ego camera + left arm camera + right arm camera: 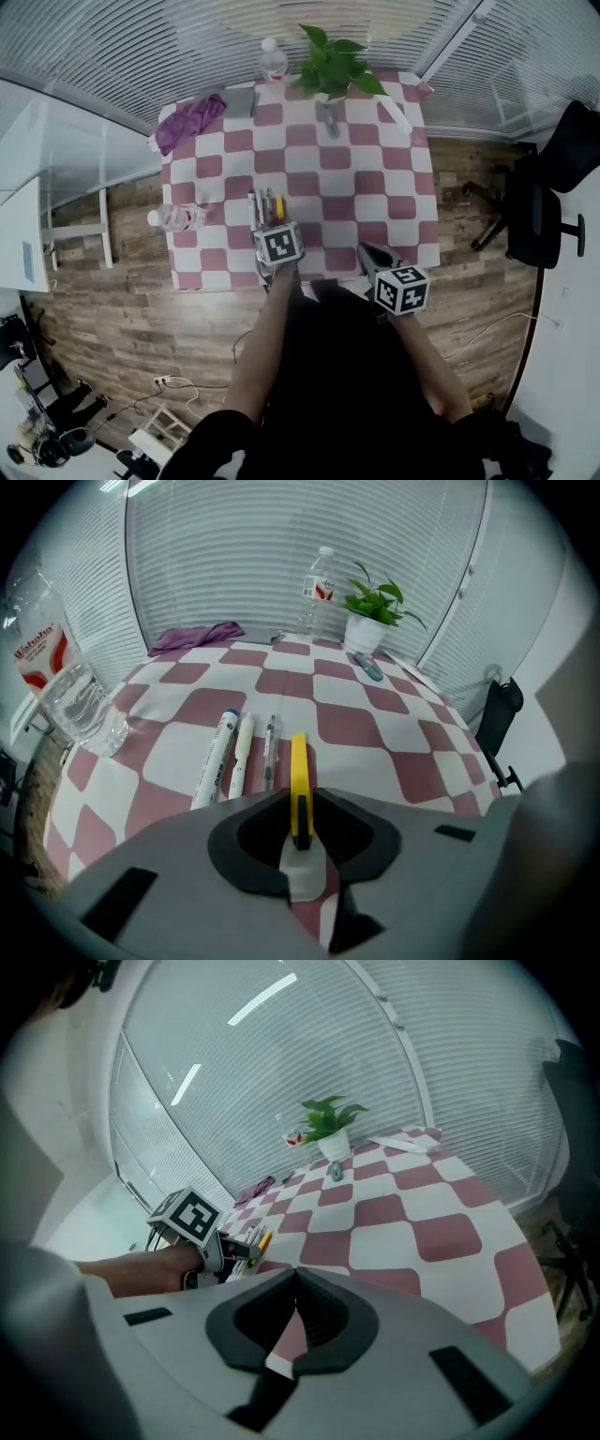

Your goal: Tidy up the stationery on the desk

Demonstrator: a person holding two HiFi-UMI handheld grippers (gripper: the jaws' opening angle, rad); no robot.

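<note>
My left gripper (300,801) points steeply down, its jaws pinched on the near end of a yellow pen (298,759). My right gripper (294,1283) hangs beside it, tilted down, jaws pressed together on nothing.

Soft even daylight, fisheye bending, dark corners

yellow cutter (298,761): near end held | three pens (242,752): flat, parallel, just beside

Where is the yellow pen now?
In the left gripper view, the yellow pen is held in the left gripper, just right of three other pens on the table.
</note>
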